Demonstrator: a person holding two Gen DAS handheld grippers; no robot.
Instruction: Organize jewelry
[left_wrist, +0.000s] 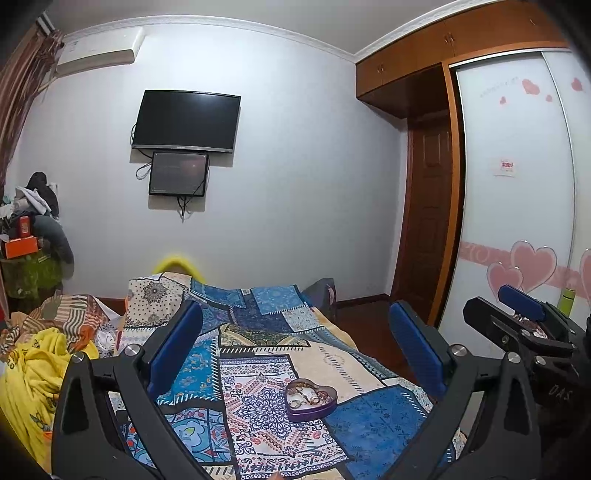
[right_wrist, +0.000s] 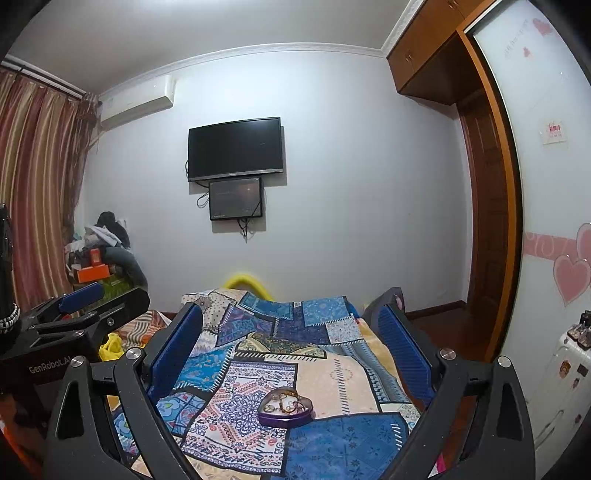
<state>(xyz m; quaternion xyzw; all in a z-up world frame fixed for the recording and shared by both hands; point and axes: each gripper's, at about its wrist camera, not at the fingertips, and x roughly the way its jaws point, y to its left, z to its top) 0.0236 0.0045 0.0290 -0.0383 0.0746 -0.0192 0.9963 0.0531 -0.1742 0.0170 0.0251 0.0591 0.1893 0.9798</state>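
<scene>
Purple heart-shaped tin (left_wrist: 311, 399) holding gold jewelry (left_wrist: 304, 393) sits on patchwork bedspread (left_wrist: 258, 369) at 6 o'clock, both left gripper (left_wrist: 295, 354) and right gripper (right_wrist: 291, 354) gaping wide, empty, seemingly poised to pick.

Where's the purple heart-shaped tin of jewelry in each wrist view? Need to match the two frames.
Left wrist: purple heart-shaped tin sits low and right of centre on the patchwork bedspread, between the gripper fingers.
Right wrist: the tin sits low and near centre on the same bedspread.
Shared landmark: black wall-mounted TV.
</scene>
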